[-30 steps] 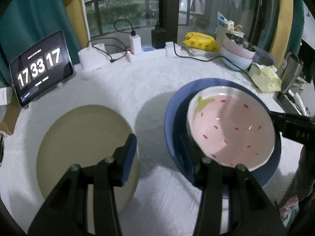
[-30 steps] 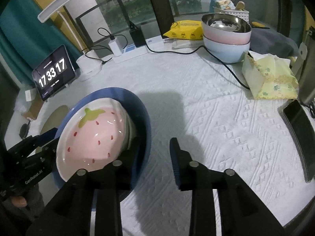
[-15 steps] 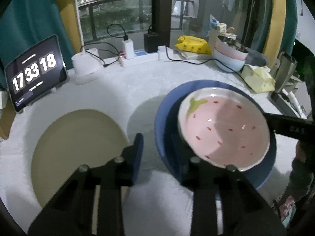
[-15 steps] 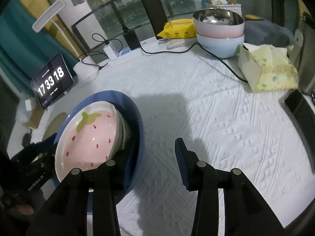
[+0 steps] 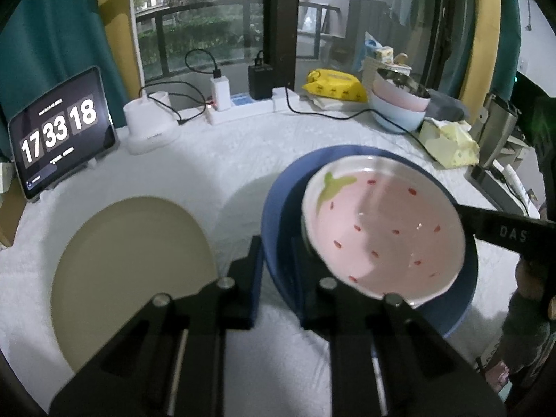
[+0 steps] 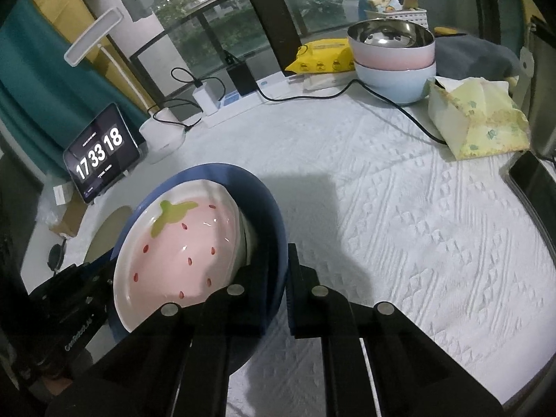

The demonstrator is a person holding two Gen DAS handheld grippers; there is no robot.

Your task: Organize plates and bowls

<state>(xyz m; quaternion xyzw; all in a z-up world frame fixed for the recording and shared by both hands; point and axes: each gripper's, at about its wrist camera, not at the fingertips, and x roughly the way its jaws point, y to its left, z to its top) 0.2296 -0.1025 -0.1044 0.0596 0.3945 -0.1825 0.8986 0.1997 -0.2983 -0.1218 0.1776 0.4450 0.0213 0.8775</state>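
A pink strawberry-patterned bowl [image 5: 382, 229] [image 6: 180, 250] sits inside a large blue plate [image 5: 278, 215] [image 6: 257, 187] on the white tablecloth. My left gripper [image 5: 278, 267] is shut on the plate's near left rim, one finger inside and one outside. Across the plate, my right gripper [image 6: 281, 278] is shut on the opposite rim; in the left wrist view its finger [image 5: 504, 232] shows at the bowl's right edge. A beige plate [image 5: 132, 278] [image 6: 111, 229] lies flat to the left. I cannot tell whether the blue plate rests on the cloth.
Stacked pink and pale blue bowls [image 6: 392, 55] with a steel one on top stand at the back right. Near them are a yellow tissue pack [image 6: 479, 121], a black cable [image 6: 399, 111] and a dark phone [image 6: 535, 180]. A clock tablet [image 5: 59, 132] and a lamp base [image 5: 149, 128] stand at the back left.
Both grippers stood open astride the blue plate's rim; their jaws have closed onto it. The hands have hardly shifted, and the bowl stays in the plate.
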